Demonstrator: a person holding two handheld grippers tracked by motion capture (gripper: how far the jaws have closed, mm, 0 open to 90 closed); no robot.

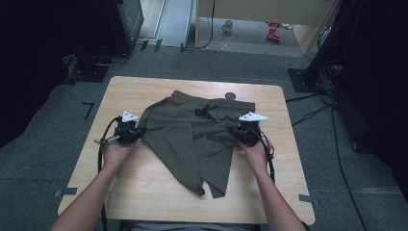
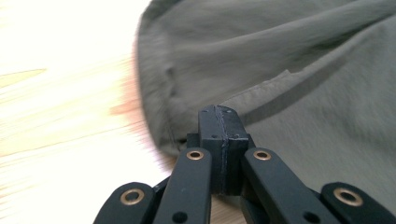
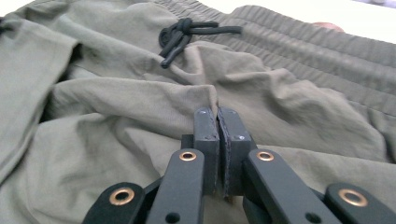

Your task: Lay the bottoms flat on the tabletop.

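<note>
Olive green shorts (image 1: 192,134) lie rumpled on the wooden table (image 1: 144,187), waistband to the far side and legs pointing toward the near edge. A black drawstring knot (image 3: 180,35) sits below the elastic waistband (image 3: 299,42). My left gripper (image 1: 139,131) is at the shorts' left edge. In the left gripper view its jaws (image 2: 219,112) are pressed together, pinching the fabric by the hem (image 2: 173,121). My right gripper (image 1: 236,130) is at the shorts' right side. In the right gripper view its jaws (image 3: 218,114) are closed on a raised fold of cloth (image 3: 205,95).
A small grey round mark (image 1: 230,96) sits on the table behind the waistband. Bare wood runs along the table's left, right and near sides. Around it, dark stands and cables (image 1: 317,110) lie on grey carpet, with a mug (image 1: 227,25) on the far floor.
</note>
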